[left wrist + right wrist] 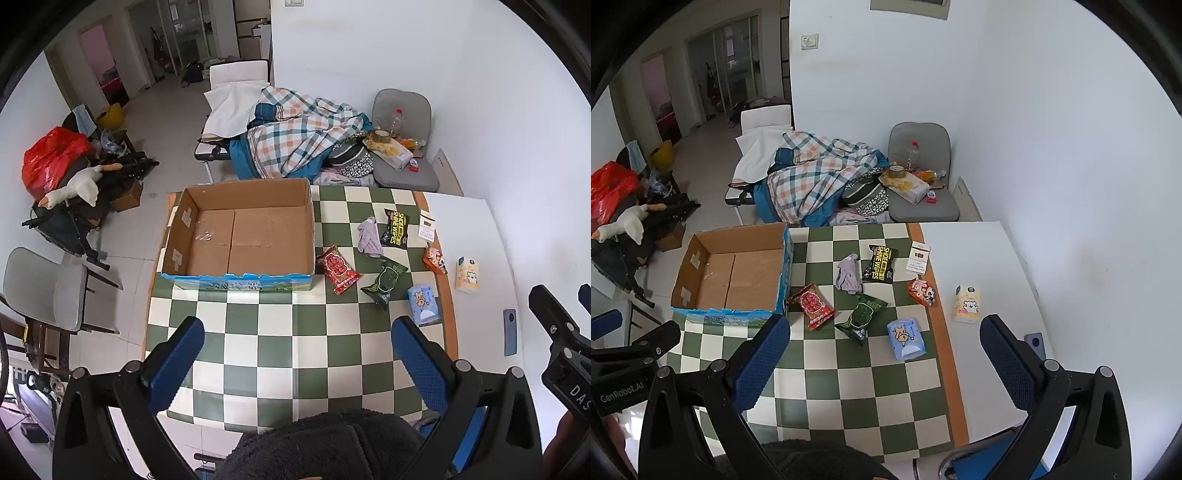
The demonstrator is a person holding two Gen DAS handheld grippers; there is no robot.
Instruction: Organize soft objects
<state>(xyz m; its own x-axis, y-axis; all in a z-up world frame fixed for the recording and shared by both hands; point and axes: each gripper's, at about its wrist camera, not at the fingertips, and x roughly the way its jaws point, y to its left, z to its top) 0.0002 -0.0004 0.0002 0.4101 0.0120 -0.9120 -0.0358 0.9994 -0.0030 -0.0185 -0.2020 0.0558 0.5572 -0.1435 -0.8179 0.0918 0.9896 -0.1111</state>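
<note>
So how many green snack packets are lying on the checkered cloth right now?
1. The green packet lies between the red packet and the blue tissue pack, in front of the lilac cloth. The cardboard box looks empty, so none seems hidden.

Readable text: black packet [880, 264] near the far edge of my surface says "SHOE SHINE WIPES" in yellow, same packet [396, 228] legible from my left wrist too. My left unit's body [622, 395] reads "GenRobot.AI". My right unit's body [576, 391] shows "DAS", cut off at the frame edge. Print on the other packs is too small to read.
</note>
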